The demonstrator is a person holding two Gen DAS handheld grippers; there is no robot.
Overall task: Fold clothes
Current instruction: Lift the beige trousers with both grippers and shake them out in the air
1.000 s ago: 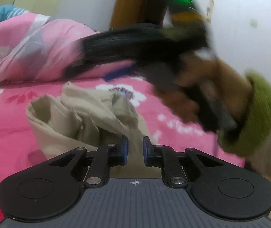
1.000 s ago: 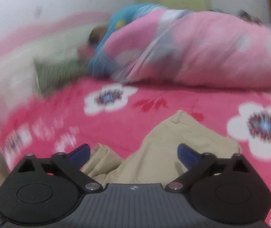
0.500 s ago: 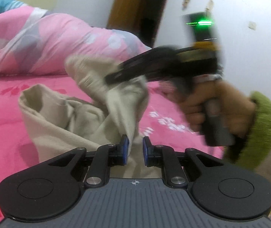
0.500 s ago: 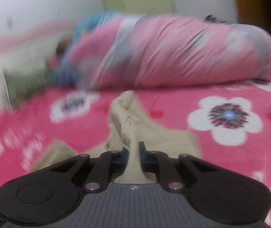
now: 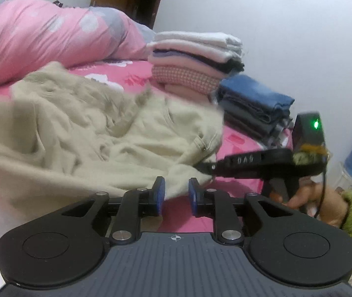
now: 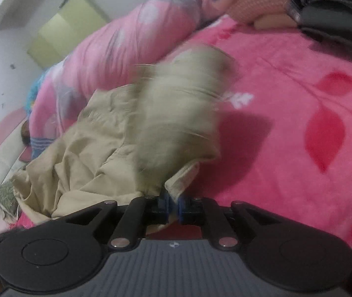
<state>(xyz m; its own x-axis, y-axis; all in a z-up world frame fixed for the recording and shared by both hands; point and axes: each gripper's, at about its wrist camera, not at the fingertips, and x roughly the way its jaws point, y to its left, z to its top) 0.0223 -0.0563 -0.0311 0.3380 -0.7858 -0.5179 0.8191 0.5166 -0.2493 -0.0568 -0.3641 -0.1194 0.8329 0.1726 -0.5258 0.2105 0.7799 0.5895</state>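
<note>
Pink floral bed [image 5: 181,212], folded stacks [image 5: 195,61] behind. Beige garment [image 5: 82,133] crumpled on bed, soft and limp; best held at hems. Right gripper [image 6: 172,204] clenched on its edge; left gripper [image 5: 175,196] fingers parted, holding nothing.

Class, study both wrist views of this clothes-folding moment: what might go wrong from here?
1. The right gripper pinches only a thin edge of the beige garment; it might slip out.
2. The left gripper has cloth between parted pads, so that side may drop.
3. The swinging fabric might knock the folded stack nearby.
</note>
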